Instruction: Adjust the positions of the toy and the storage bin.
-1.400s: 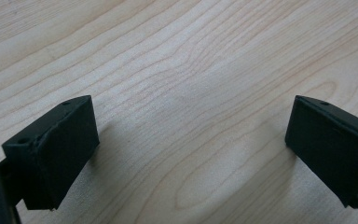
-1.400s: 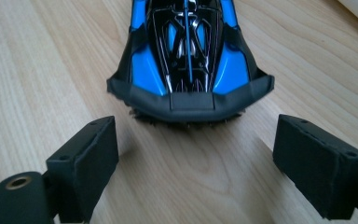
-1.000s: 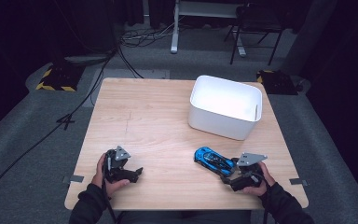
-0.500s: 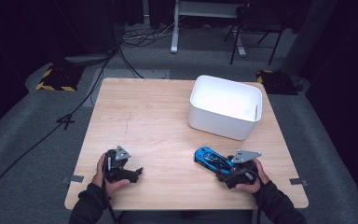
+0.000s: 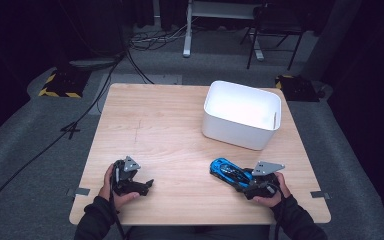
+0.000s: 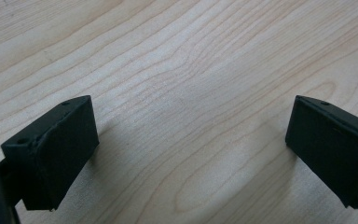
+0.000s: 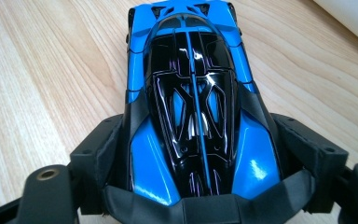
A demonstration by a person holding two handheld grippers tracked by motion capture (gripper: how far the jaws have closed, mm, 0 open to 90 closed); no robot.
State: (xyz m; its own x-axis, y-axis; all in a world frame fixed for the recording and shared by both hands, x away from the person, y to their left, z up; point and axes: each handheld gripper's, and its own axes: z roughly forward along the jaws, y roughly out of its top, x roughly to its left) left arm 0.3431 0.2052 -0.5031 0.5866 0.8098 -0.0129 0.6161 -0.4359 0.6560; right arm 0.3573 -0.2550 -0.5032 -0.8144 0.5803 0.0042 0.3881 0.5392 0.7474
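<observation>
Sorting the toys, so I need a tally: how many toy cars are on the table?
1. The blue toy car lies near the table's front right, between the jaws of the right hand-held gripper, in front of the white bin. The bin's inside looks empty, though glare hides part.

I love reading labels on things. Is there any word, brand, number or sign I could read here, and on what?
None can be read.
Blue toy car: blue and black pattern, no lettering or badge to be made out.
White bin: plain walls.
Wooden table: bare grain.
Yellow-and-black striped floor plate: warning stripes, no words.
</observation>
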